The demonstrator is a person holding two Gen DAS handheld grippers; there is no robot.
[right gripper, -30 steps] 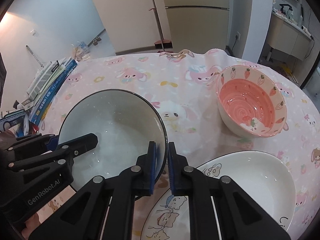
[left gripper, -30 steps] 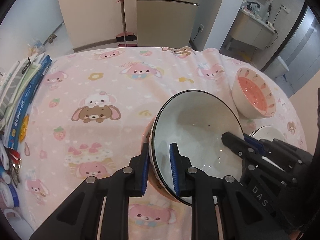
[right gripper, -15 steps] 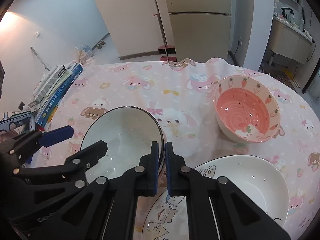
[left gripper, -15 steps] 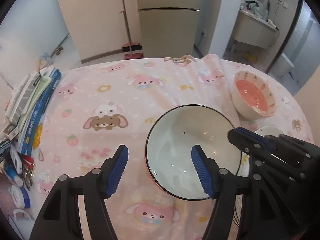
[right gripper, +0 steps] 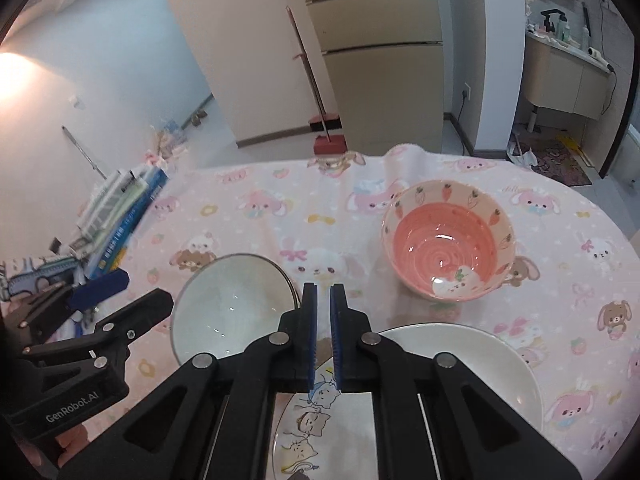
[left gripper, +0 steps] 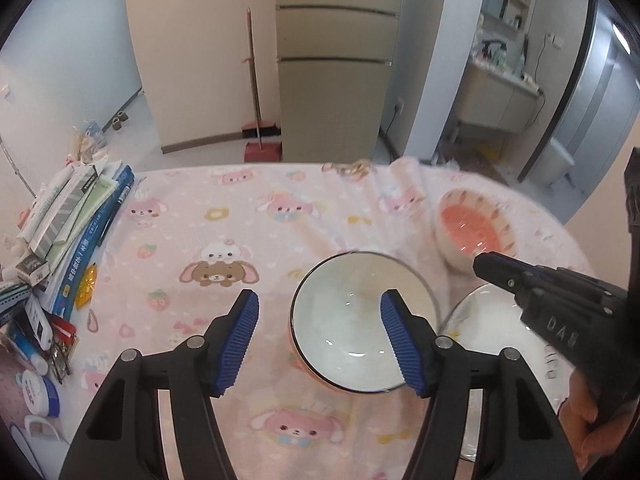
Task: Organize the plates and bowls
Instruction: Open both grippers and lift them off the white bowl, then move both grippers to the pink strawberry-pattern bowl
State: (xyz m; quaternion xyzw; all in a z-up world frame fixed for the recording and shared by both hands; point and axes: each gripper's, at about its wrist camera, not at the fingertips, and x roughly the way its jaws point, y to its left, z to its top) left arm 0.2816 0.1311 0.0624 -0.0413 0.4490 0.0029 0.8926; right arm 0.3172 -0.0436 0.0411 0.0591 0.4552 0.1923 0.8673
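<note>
A white bowl with a thin black rim (left gripper: 352,332) (right gripper: 228,312) rests on the pink cartoon tablecloth (left gripper: 240,216), and a pinkish edge shows under its near side. My left gripper (left gripper: 320,300) (right gripper: 138,290) hovers above it, open, its blue pads astride the bowl's left half and touching nothing. My right gripper (right gripper: 323,292) (left gripper: 486,264) is shut with nothing between its pads, just right of the bowl's rim and above it. A pink strawberry bowl (right gripper: 448,240) (left gripper: 472,228) stands at the far right. A large white deep plate (right gripper: 460,360) (left gripper: 492,320) lies under the right gripper.
A plate printed with cartoon cats (right gripper: 304,420) lies partly under the white plate, near the front edge. Stacked books (left gripper: 80,224) and small clutter line the table's left edge. A hand (left gripper: 580,412) holds the right gripper. Beyond the table stand a fridge and a broom.
Both grippers have let go of the white bowl's rim and risen. The left one opened wide, and the right one stayed shut. The bowl now sits level on the cloth.
</note>
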